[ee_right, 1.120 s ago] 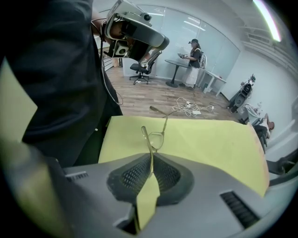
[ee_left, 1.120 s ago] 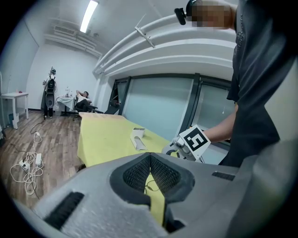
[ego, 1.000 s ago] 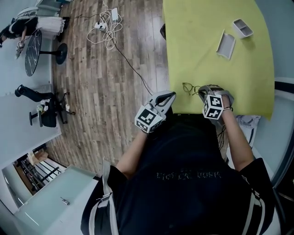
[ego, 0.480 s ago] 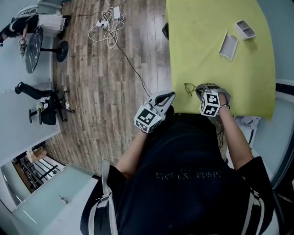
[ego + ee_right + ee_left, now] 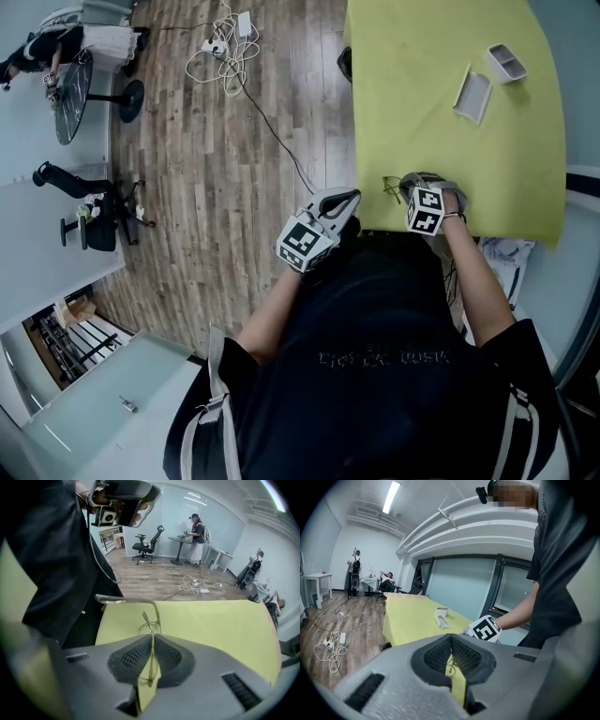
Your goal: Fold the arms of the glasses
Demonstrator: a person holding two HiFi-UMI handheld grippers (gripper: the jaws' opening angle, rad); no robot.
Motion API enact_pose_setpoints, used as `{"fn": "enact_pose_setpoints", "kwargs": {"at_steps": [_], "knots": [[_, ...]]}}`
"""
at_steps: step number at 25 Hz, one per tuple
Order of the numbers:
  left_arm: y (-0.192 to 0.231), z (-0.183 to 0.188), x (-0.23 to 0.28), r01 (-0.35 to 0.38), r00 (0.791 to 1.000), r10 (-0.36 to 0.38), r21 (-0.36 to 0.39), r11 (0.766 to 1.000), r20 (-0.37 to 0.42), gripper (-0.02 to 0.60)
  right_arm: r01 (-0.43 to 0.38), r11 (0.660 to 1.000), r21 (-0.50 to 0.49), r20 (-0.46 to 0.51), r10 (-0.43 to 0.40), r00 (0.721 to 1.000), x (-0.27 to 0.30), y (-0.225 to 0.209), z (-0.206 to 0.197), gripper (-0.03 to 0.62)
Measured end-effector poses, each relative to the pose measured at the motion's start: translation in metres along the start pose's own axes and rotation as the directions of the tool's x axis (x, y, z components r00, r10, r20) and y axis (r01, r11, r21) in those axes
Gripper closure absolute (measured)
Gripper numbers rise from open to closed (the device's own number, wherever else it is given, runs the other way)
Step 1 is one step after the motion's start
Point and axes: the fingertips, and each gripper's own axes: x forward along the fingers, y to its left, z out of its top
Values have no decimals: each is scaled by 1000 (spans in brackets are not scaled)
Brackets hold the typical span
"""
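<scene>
The thin metal-framed glasses (image 5: 391, 186) are at the near edge of the yellow table (image 5: 441, 112). My right gripper (image 5: 406, 190) is shut on them. In the right gripper view the frame (image 5: 150, 634) runs between the pads of the right gripper (image 5: 151, 656), and one arm (image 5: 123, 600) sticks out to the left, unfolded. My left gripper (image 5: 348, 198) hangs off the table's left edge, jaws shut on nothing. In the left gripper view, the glasses (image 5: 450, 667) show small through the gap below the tips of the left gripper (image 5: 450, 639).
A white open glasses case (image 5: 472, 95) and a small white tray (image 5: 507, 62) lie at the table's far right. Wooden floor with a tangle of white cable (image 5: 221, 54) lies left of the table. An office chair (image 5: 89, 225) and a round table (image 5: 68, 94) stand further left.
My right gripper has edged a little left along the table's near edge with the glasses in it. The left gripper has barely moved.
</scene>
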Motion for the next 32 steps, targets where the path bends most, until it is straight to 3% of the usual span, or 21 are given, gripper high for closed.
{"fn": "enact_pose_setpoints", "kwargs": {"at_steps": [19,32], "knots": [[-9,-12,-20,-4,1000,4,-1,1000,-11,563,-50,995,91,-6,50,999,32,16,2,557],[-12,-8,-17,29,1000,-29,15,999,-1,563,15,952,307,150,-64,987,-1,5,12,556]]}}
